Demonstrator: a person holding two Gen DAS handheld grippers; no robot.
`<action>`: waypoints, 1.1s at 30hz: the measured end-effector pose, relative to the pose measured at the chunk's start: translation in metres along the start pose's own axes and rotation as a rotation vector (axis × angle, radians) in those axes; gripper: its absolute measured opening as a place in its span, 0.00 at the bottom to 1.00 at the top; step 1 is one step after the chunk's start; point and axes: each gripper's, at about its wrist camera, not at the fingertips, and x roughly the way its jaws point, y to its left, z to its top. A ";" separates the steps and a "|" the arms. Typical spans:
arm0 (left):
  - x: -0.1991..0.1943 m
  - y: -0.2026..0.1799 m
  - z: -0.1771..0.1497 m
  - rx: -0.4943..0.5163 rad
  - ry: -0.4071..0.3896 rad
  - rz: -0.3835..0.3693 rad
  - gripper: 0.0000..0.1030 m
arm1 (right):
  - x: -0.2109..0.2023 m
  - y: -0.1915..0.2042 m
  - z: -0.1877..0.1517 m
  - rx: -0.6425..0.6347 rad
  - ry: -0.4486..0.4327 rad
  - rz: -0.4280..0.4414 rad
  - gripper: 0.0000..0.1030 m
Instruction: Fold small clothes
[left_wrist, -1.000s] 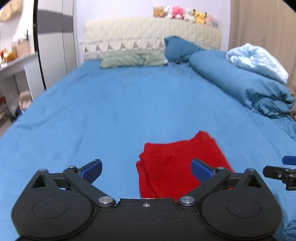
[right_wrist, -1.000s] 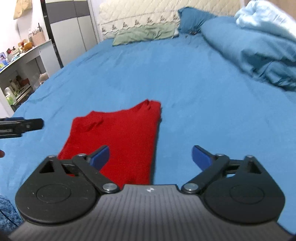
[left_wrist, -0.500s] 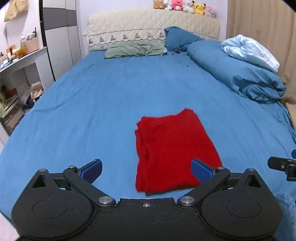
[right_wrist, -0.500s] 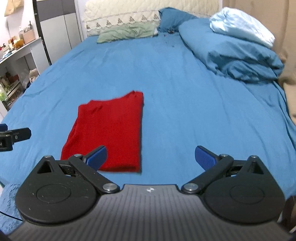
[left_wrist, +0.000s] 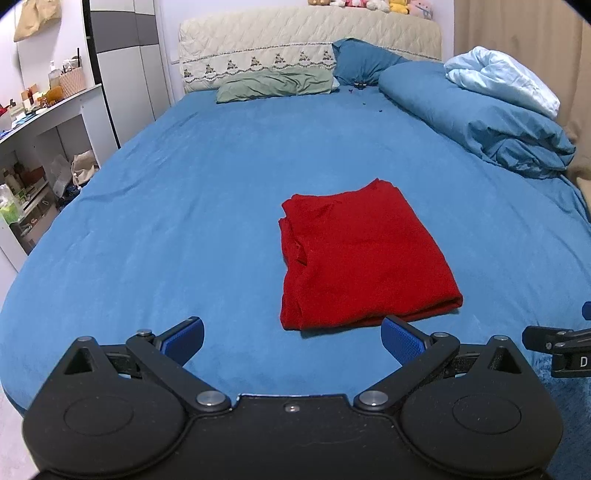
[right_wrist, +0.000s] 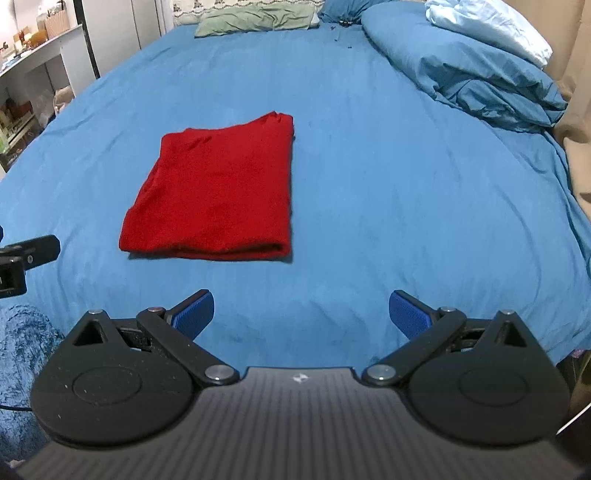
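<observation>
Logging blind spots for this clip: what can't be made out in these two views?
- Red garment: folded; inner layers and type hidden by its own top layer, both views.
- Right gripper: in the left wrist view only a black piece shows, cut by the right edge.
- Shelf items: too small, left wrist view.
- Plush toys: cut by top edge.

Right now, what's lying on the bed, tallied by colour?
Red: 1, the folded garment
Green: 1, the pillow
Dark blue: 2, the pillow and the duvet
Light blue: 1, the bundled blanket on top of the duvet
Total: 5. Both the left gripper and the right gripper are open and empty.
</observation>
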 end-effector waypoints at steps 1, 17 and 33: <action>0.000 0.000 0.000 0.000 -0.004 -0.002 1.00 | 0.000 0.000 0.000 0.003 0.001 -0.004 1.00; -0.003 -0.004 -0.003 0.024 -0.027 0.003 1.00 | 0.000 0.002 0.000 0.007 0.009 -0.008 1.00; -0.008 -0.008 -0.002 0.038 -0.049 0.020 1.00 | -0.002 0.003 0.000 0.021 0.006 -0.005 1.00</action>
